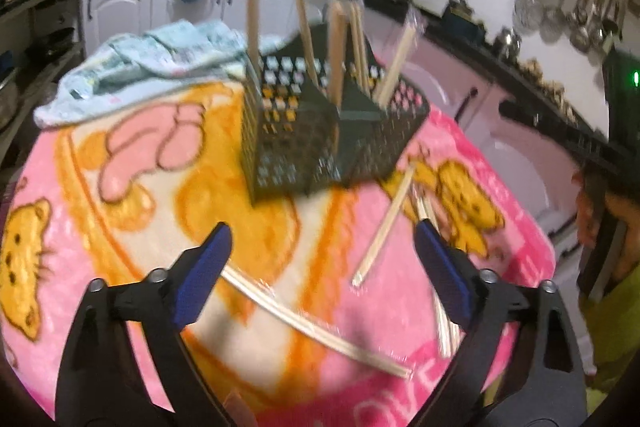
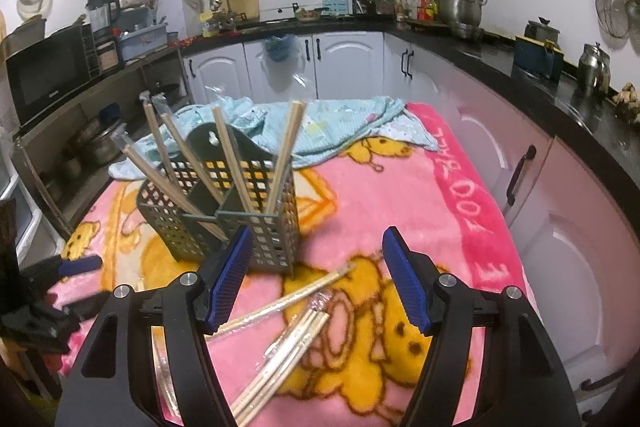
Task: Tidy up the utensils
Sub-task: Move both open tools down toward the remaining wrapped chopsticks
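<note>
A dark green perforated utensil holder (image 1: 320, 131) (image 2: 224, 211) stands on the pink blanket with several wrapped chopstick pairs upright in it (image 2: 236, 155). More wrapped chopsticks lie loose on the blanket: one pair (image 1: 316, 331) under my left gripper, another (image 1: 384, 227) to its right, and a bundle (image 2: 288, 351) with a single pair (image 2: 280, 303) below my right gripper. My left gripper (image 1: 322, 247) is open and empty above the blanket. My right gripper (image 2: 318, 251) is open and empty just in front of the holder. The left gripper's blue fingertip (image 2: 78, 265) shows at the right wrist view's left edge.
A light blue cloth (image 1: 152, 67) (image 2: 320, 123) lies crumpled at the blanket's far end behind the holder. Kitchen cabinets (image 2: 520, 187) and a black counter (image 2: 540, 71) run along the right side. A person in a yellow-green top (image 1: 608, 307) stands at the right.
</note>
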